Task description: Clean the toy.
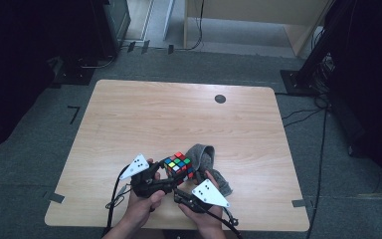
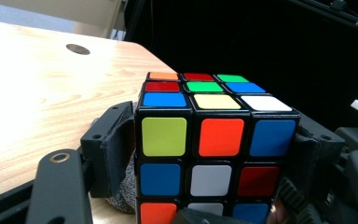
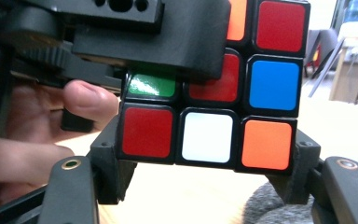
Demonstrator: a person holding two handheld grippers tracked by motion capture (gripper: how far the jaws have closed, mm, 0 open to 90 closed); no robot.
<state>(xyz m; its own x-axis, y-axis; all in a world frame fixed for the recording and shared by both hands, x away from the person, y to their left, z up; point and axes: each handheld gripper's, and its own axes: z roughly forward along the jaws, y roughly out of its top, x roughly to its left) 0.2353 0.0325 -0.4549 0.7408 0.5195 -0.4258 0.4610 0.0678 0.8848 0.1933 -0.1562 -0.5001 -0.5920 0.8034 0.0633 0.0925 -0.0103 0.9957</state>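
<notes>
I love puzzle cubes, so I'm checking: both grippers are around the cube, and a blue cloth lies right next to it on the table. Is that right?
Nearly. The cloth beside the cube is grey, not blue, as the high view shows. Both the left gripper and right gripper are around the cube.

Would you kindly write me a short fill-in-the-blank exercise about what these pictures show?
1. Both grippers flank a colourful puzzle ____.
2. Behind the cube lies a crumpled grey ____.
3. In the left gripper view, the middle sticker of the cube's top row on the near face is ____.
4. The table has a small dark round ____ near its far edge.

Missing words: cube; cloth; orange; hole
</notes>
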